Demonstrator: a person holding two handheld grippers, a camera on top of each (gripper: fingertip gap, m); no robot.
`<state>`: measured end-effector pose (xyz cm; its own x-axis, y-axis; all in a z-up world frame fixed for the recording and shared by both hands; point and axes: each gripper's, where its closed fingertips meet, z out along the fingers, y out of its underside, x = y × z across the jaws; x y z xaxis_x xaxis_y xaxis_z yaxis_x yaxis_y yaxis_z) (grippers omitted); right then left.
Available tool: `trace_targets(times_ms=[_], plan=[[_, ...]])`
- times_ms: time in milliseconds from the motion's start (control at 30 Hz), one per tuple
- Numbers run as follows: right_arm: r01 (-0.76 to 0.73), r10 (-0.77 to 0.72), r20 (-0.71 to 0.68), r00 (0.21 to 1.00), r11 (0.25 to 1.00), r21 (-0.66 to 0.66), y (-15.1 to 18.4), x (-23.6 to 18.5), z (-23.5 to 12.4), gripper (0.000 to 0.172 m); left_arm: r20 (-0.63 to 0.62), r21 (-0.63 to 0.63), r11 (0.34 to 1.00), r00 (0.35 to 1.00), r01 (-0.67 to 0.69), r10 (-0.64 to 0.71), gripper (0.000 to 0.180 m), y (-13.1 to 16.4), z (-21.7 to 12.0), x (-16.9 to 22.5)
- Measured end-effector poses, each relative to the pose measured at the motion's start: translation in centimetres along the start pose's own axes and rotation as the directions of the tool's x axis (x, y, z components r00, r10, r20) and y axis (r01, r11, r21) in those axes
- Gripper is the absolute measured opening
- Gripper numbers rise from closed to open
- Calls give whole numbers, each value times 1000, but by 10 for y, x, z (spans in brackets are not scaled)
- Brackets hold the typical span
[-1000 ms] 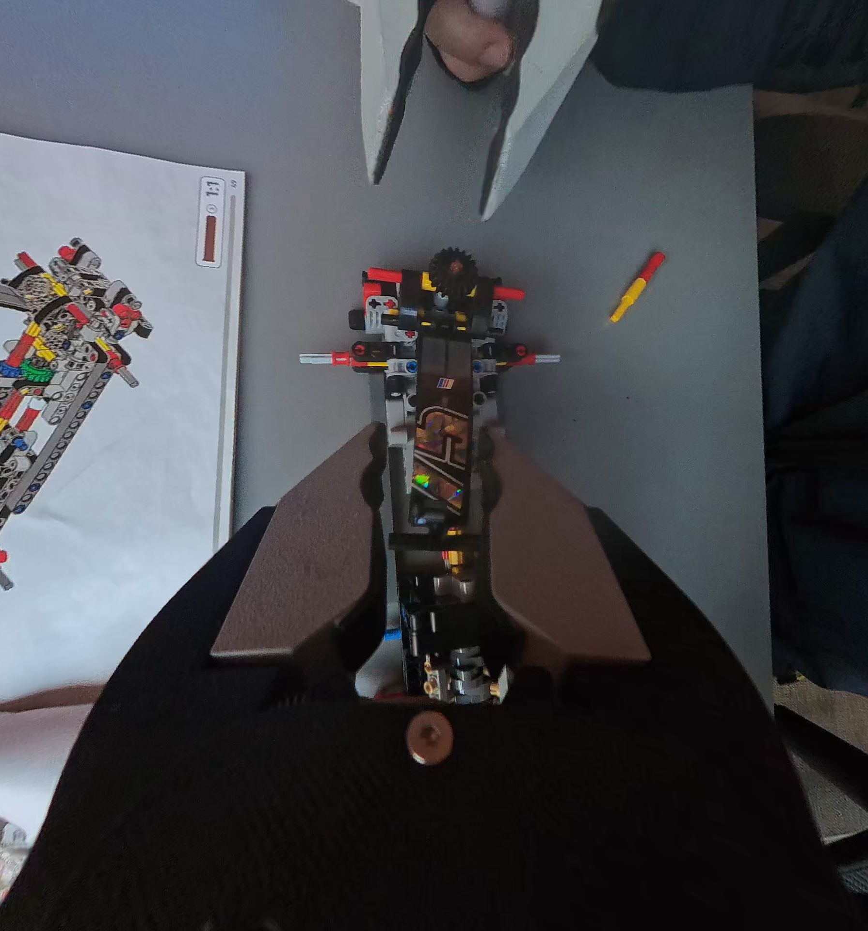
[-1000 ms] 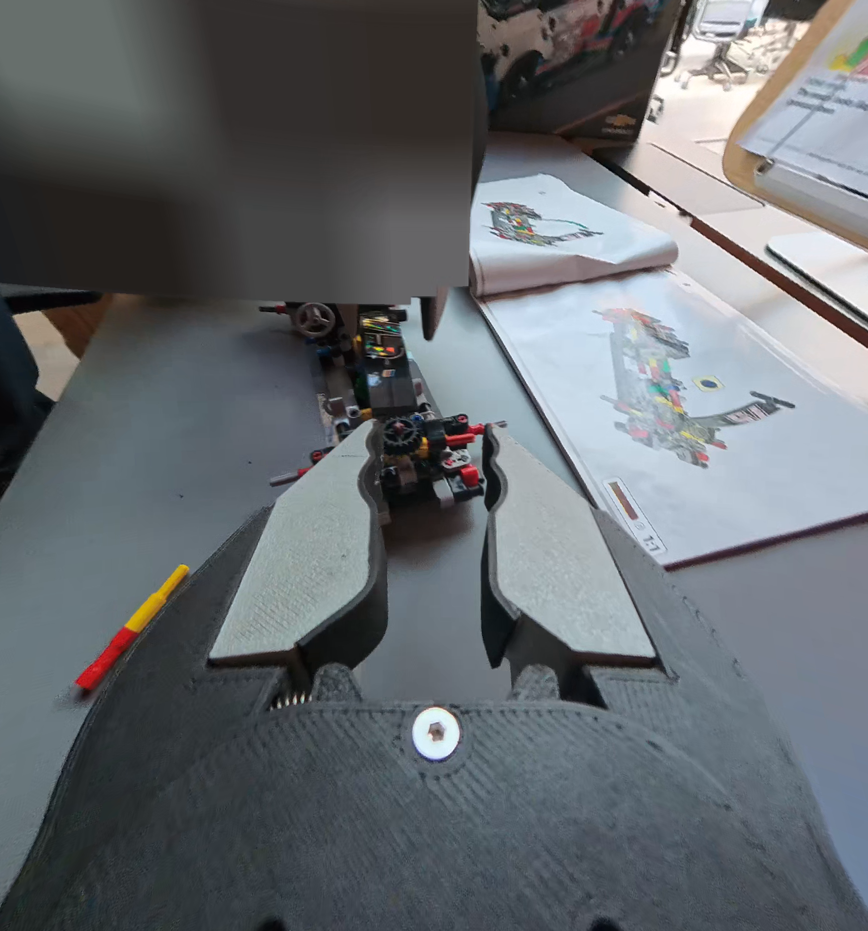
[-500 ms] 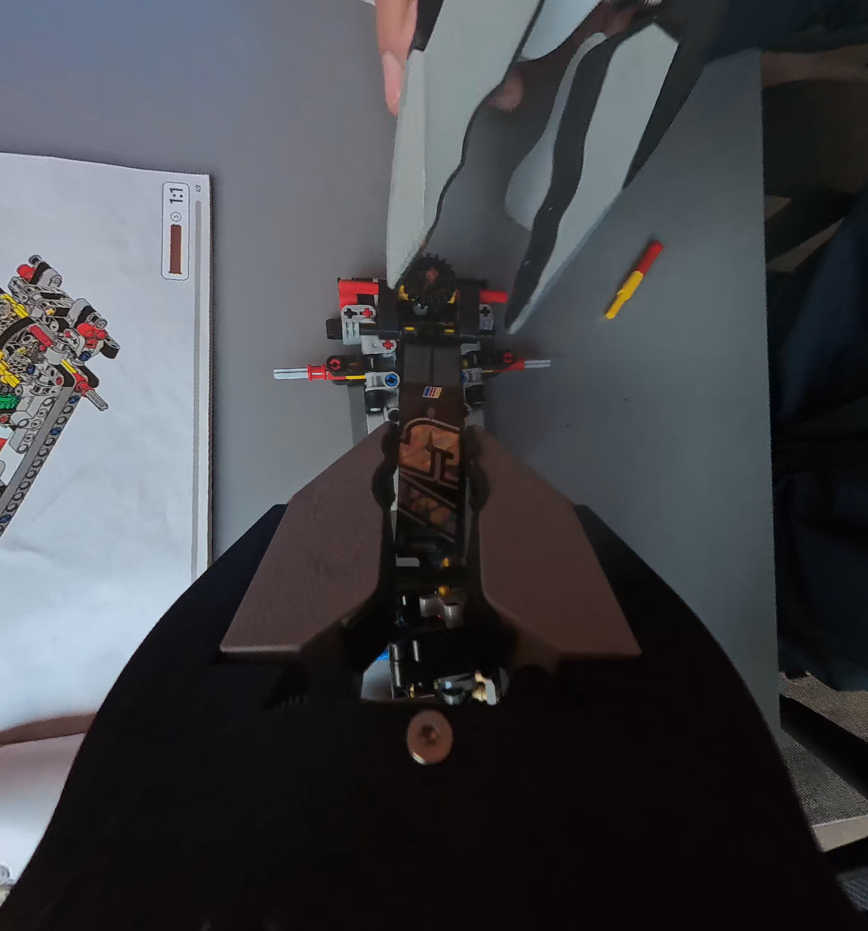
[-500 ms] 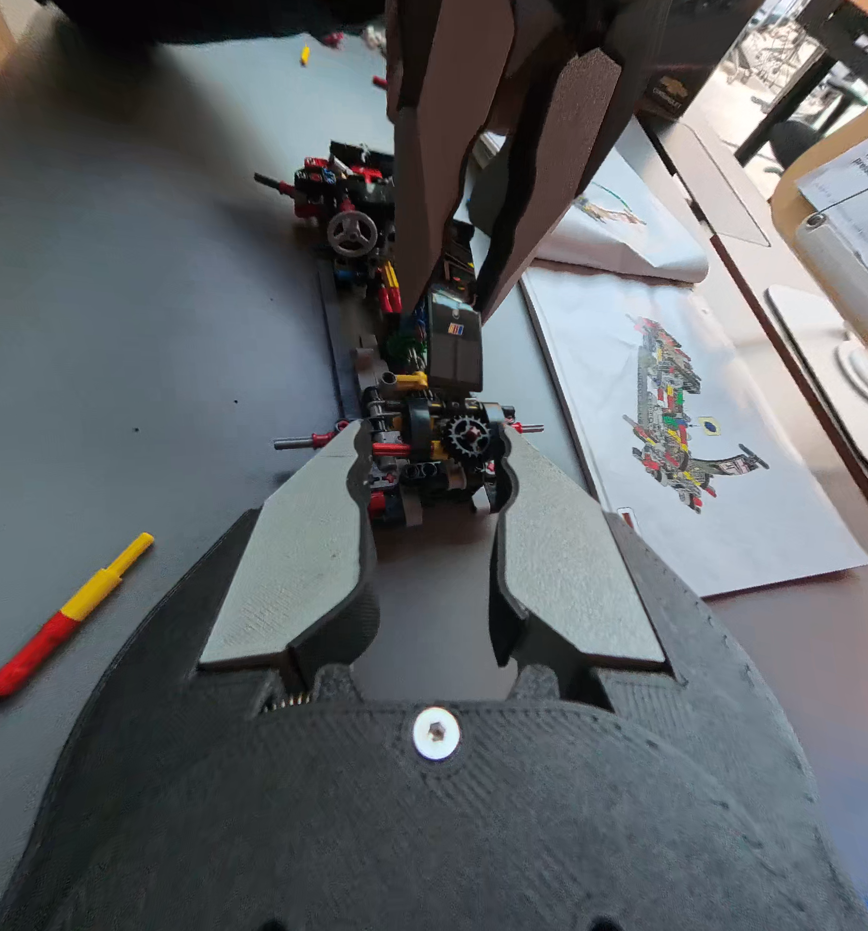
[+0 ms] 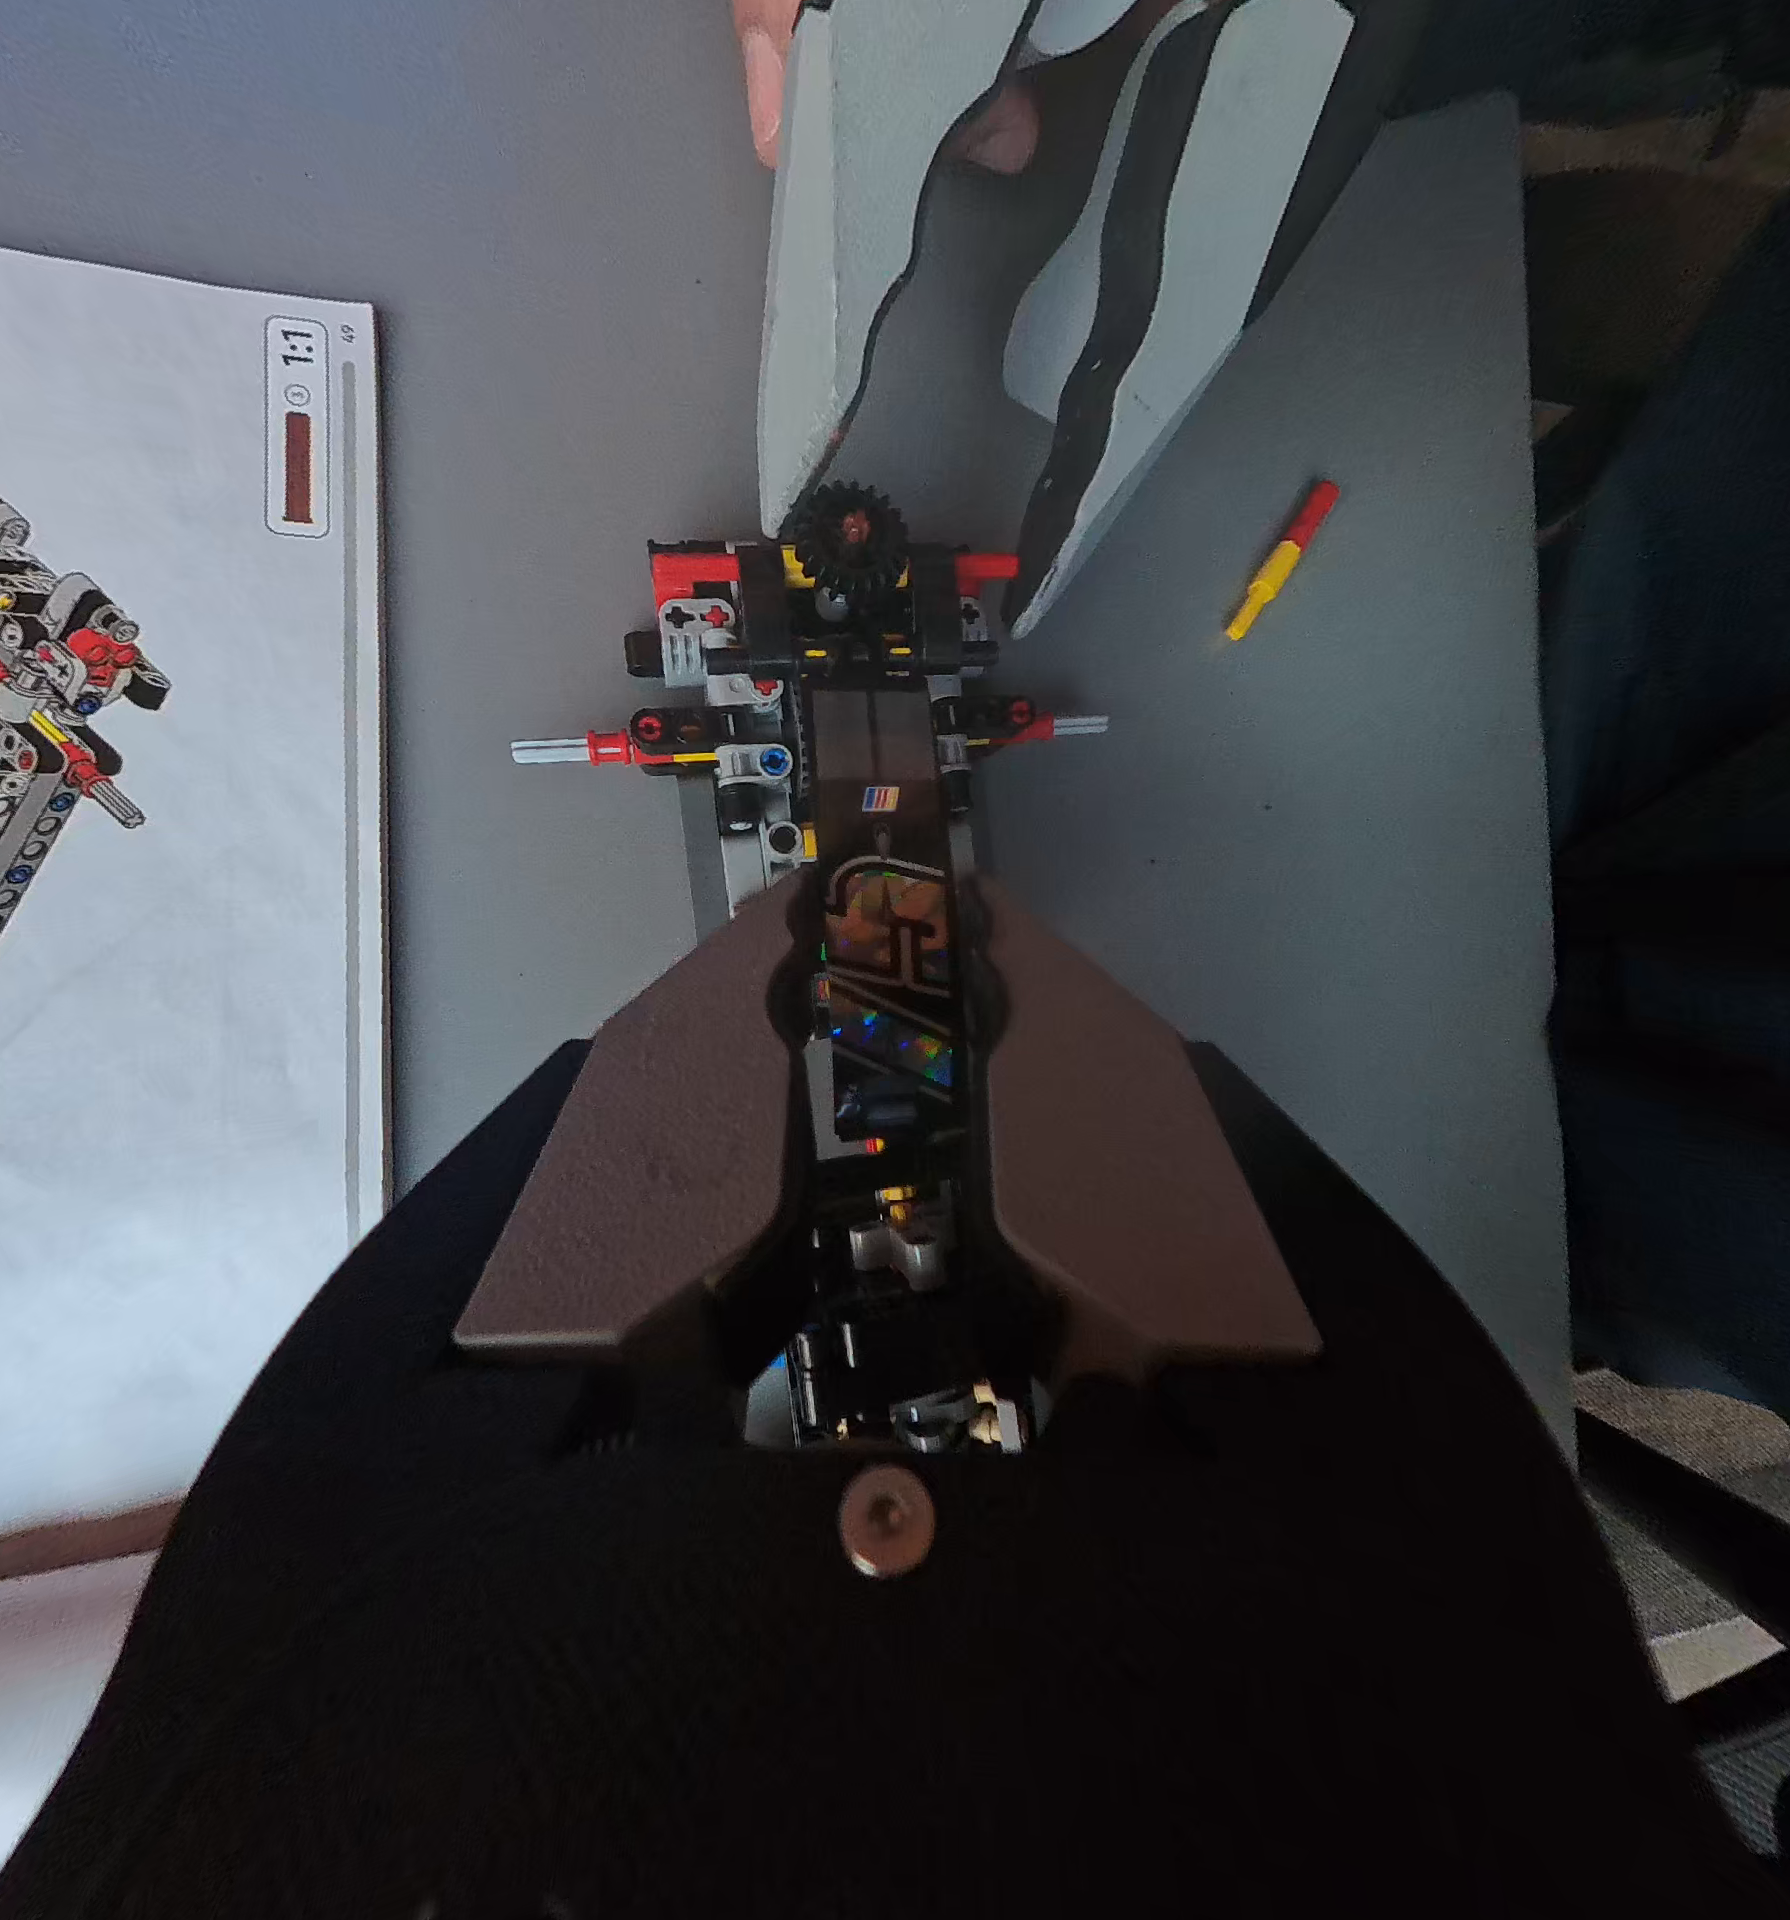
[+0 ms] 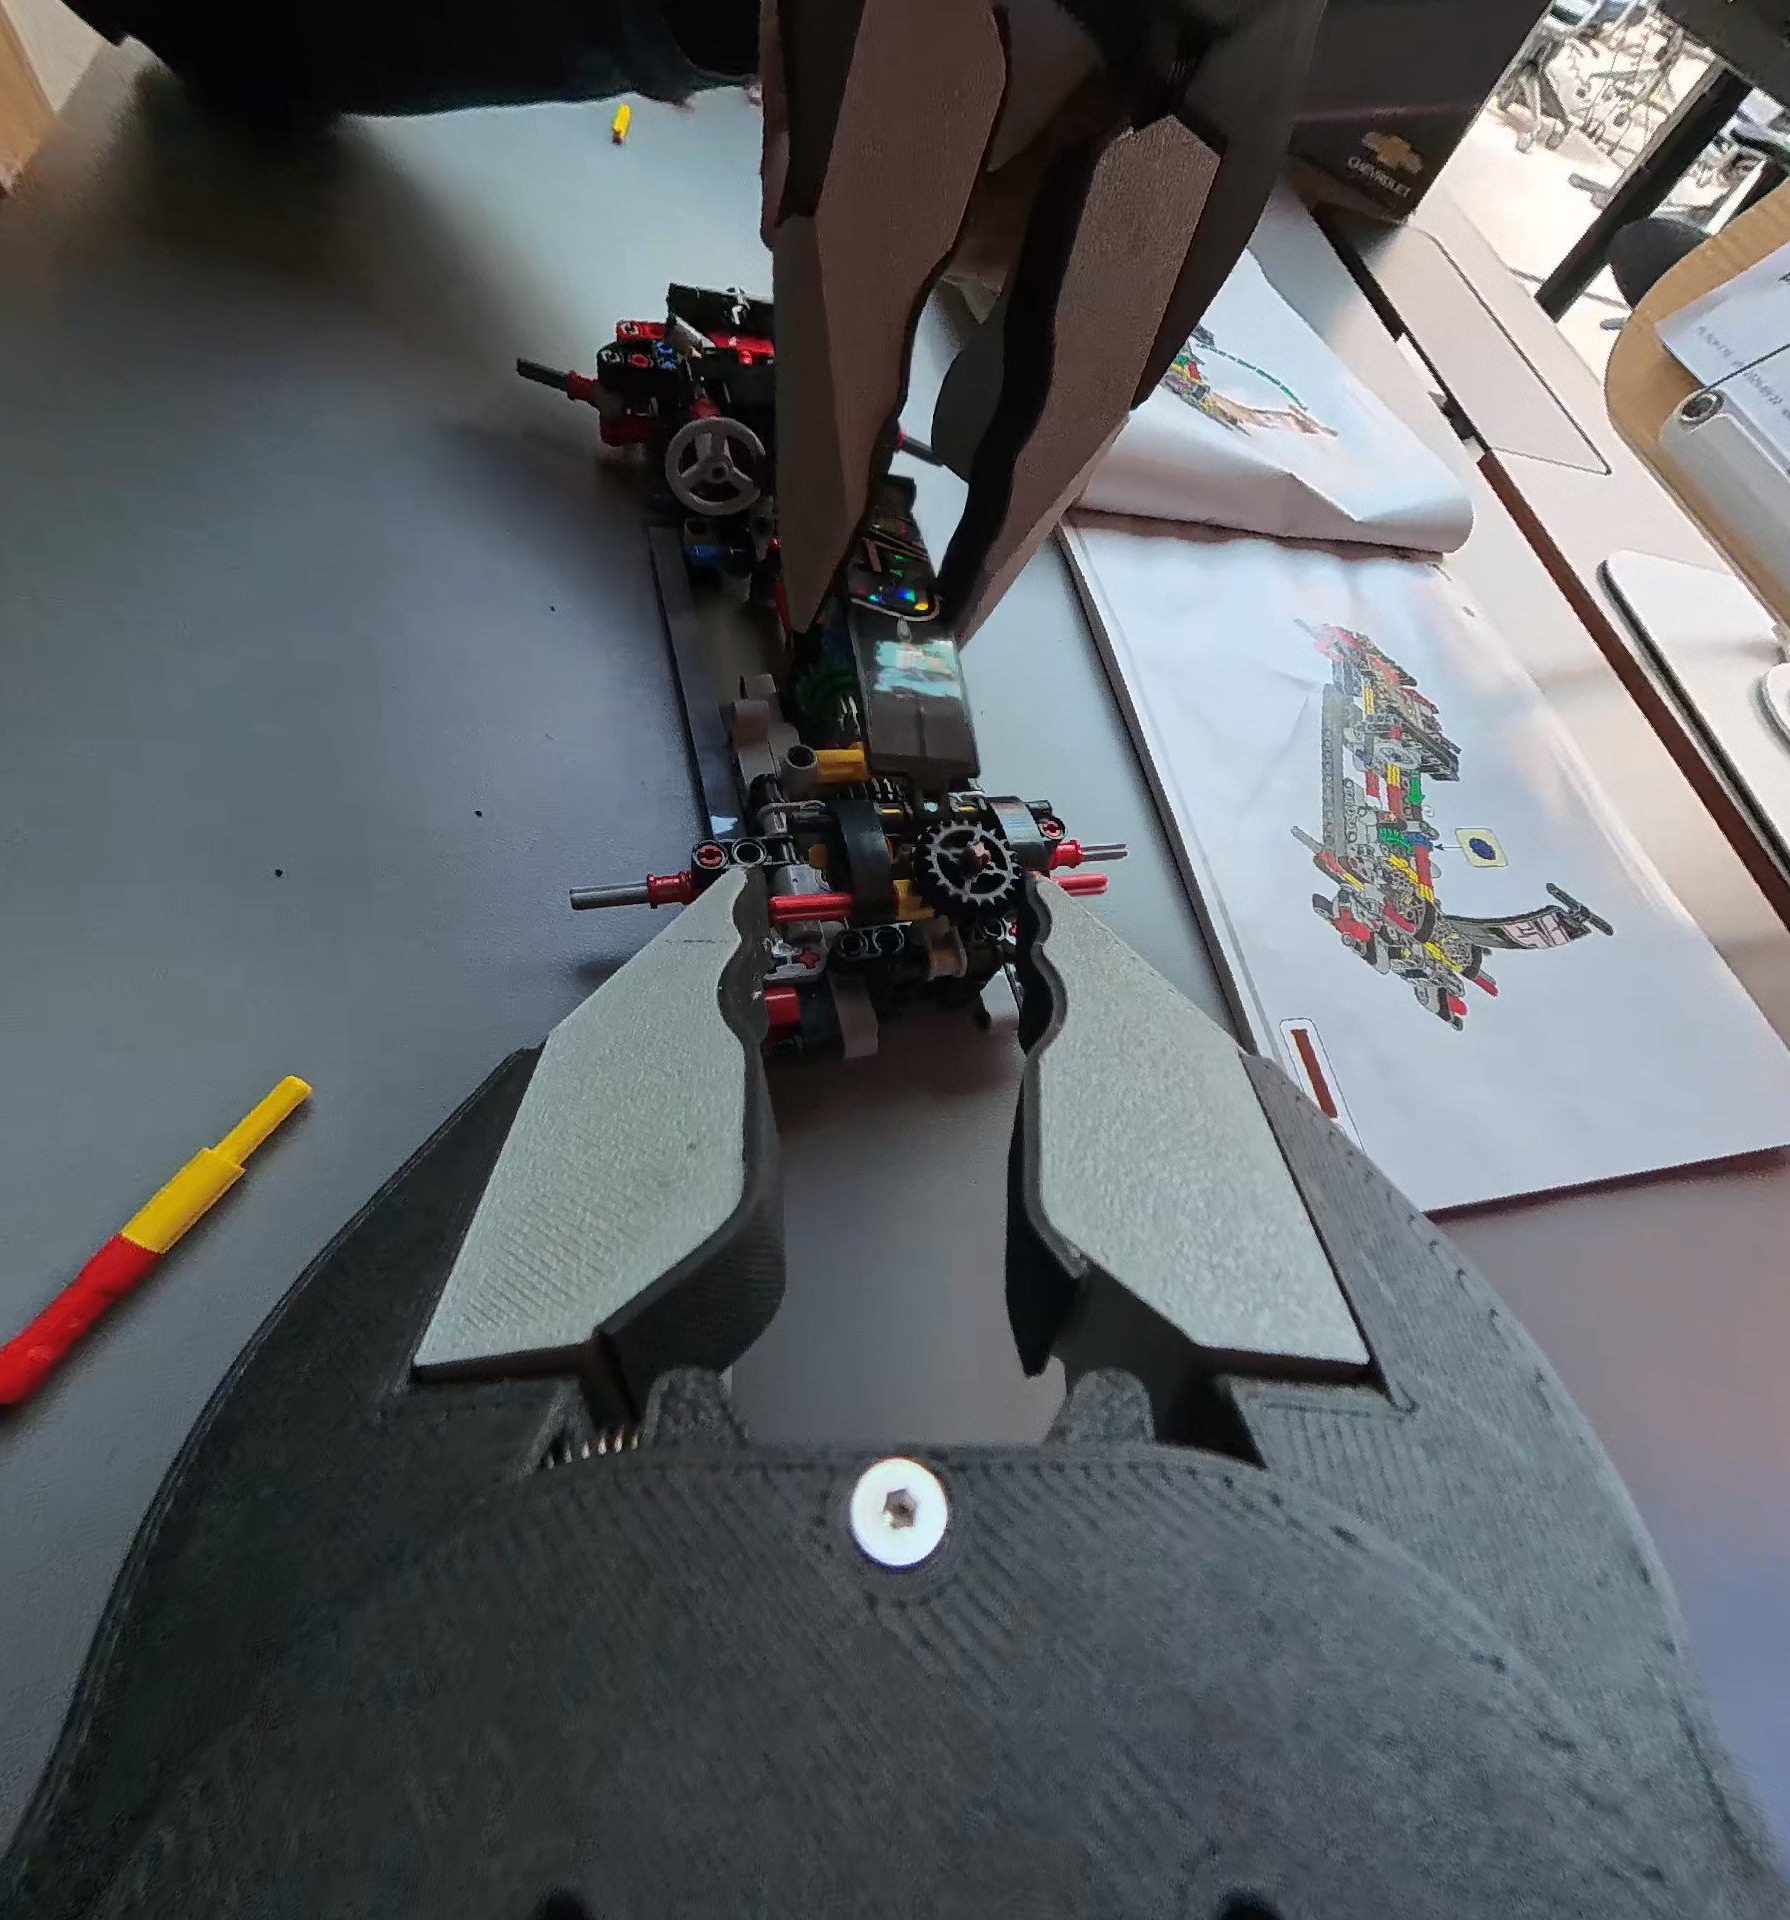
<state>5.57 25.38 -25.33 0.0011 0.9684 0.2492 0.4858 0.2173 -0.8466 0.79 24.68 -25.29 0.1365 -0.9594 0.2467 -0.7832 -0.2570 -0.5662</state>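
Left tongs clamp narrowly from above; right tongs spread wider, facing them.

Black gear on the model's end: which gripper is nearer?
Right. The right gripper straddles that end of the model, its jaws flanking the black gear. The left gripper is clamped on the black panel farther along the model.

From my feed, a grey table carries everything. A brick-built chassis lies on it, running straight ahead from the right gripper. A red-and-yellow pin lies to that gripper's left. An open booklet lies flat to its right, beside the chassis.
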Motion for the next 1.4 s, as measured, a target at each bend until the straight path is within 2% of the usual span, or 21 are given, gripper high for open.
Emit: trace_targets(times_ms=[367,633,1000,1133,1267,1300,1367,1400], plan=[[-16,16,2,1000,1000,9,2,1,0,45,-68,33,999,997,41,-39,22,1,3,-2],[-4,4,-7,1000,1000,-4,3,2,0,44,-64,58,998,997,37,-34,22,-4,-1,0],[-4,4,-17,1000,1000,-7,6,6,-3,33,-99,29,998,993,61,-58,24,2,2,3],[-2,1,23,1000,998,56,0,2,-8,38,-32,145,985,995,95,-91,32,-24,2,-6],[-110,99,60,993,967,231,-19,15,-26,38,234,254,967,969,12,-74,52,-53,-9,-22],[-153,142,61,988,952,265,-22,23,-30,38,239,301,954,969,-6,-69,52,-62,-13,-16],[-221,222,35,974,918,329,-25,41,-39,37,147,412,911,987,-5,-61,53,-80,-18,5],[-240,255,5,967,905,351,-24,51,-41,35,95,429,903,993,23,-70,55,-83,-18,11]])
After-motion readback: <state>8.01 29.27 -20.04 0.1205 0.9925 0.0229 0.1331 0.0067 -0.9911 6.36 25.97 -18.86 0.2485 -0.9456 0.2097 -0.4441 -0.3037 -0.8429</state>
